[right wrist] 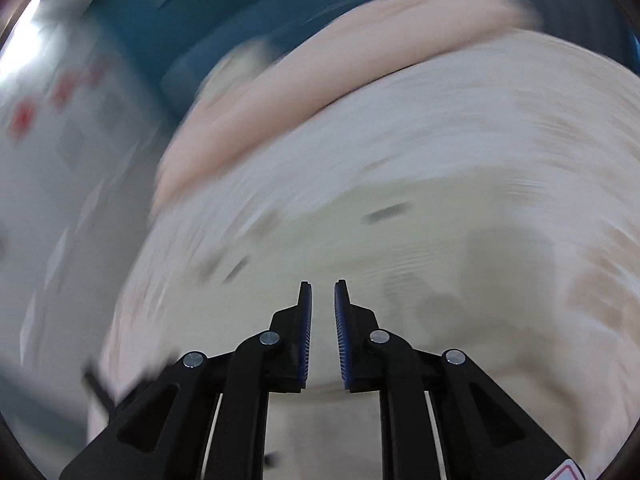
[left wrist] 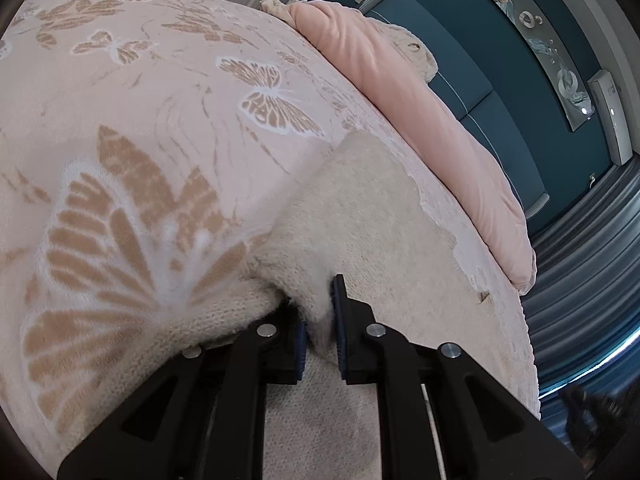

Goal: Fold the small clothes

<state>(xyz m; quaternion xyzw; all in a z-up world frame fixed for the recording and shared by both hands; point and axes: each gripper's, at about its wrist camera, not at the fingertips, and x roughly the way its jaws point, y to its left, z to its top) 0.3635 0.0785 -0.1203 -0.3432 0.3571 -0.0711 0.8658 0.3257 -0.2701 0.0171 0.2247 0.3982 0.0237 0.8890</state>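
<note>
Left gripper (left wrist: 320, 320) was clamped on a bunched fold of the cream knit garment (left wrist: 360, 216), fabric squeezed between the 2 blue pads (left wrist: 340, 344) and bulging over the left finger. The garment lay on the pink butterfly-print blanket (left wrist: 140, 100), spreading from the jaws up and to the right across the bed surface; its far edge looked ragged against the blanket. A plain pink duvet (left wrist: 420, 112) ran along the blanket's far side, bunched in a long roll. Behind it was a teal headboard (left wrist: 500, 80), with a long framed picture (left wrist: 536, 44) on the wall above.

Right wrist view was heavily motion-blurred. Right gripper (right wrist: 322, 304) had its fingers slightly apart with a narrow gap between the blue pads (right wrist: 306, 340) and nothing in between. It hovered over pale cream cloth (right wrist: 400, 240); could not tell whether that was the garment or the blanket. The pink duvet (right wrist: 320, 92) showed as a blurred band beyond it.
</note>
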